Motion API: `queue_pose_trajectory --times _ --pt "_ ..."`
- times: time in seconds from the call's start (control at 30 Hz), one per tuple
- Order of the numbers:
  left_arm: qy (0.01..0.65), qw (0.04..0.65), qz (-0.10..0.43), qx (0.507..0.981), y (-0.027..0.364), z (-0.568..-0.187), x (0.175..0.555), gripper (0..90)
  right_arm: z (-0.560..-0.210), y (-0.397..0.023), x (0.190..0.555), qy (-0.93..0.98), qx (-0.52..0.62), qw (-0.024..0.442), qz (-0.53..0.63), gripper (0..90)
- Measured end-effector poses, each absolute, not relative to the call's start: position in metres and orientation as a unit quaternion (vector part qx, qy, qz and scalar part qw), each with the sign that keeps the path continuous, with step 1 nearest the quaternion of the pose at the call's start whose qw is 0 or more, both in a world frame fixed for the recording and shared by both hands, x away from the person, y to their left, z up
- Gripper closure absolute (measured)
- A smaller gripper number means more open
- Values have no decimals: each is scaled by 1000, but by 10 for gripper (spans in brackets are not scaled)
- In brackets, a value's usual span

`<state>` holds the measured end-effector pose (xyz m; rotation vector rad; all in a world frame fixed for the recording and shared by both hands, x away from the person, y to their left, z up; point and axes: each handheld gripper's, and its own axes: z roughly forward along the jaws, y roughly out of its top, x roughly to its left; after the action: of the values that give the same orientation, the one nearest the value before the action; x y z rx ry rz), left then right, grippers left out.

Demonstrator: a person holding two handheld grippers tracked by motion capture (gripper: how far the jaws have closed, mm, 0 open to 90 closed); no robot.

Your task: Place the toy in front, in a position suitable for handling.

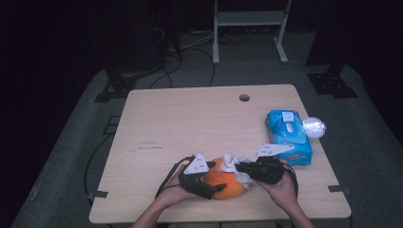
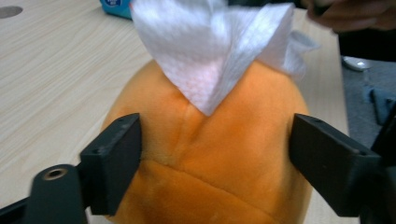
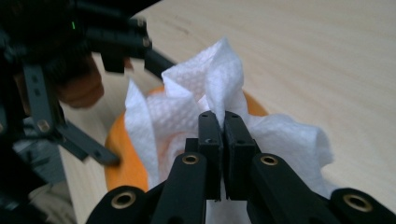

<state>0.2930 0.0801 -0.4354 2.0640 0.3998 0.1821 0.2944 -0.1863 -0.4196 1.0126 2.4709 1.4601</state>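
An orange plush toy (image 1: 223,184) lies near the table's front edge, with a white tissue (image 1: 231,164) draped over its top. My left gripper (image 1: 215,188) comes in from the left, and its two jaws press on opposite flanks of the orange plush toy (image 2: 219,140), below the tissue (image 2: 210,46). My right gripper (image 1: 240,167) reaches in from the right. Its jaws (image 3: 223,121) are shut tight on a fold of the tissue (image 3: 187,107), which bunches up over the plush toy (image 3: 121,163).
A blue tissue box (image 1: 290,137) lies at the table's right edge, and a shiny white round object (image 1: 314,127) sits beside it. There is a round hole (image 1: 244,98) near the table's far edge. A metal frame stands on the floor behind.
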Motion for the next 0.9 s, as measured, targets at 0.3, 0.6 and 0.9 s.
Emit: queue_pose_trajectory --times 0.3,0.6,0.9 --pt "170 493 38 852 80 -448 308 50 -422 -192 297 819 326 39 471 863" --pt "178 507 112 836 75 -437 298 293 -417 -195 299 801 347 76 481 866" --pt "187 492 165 834 68 -441 291 266 -411 -181 298 795 334 77 501 866"
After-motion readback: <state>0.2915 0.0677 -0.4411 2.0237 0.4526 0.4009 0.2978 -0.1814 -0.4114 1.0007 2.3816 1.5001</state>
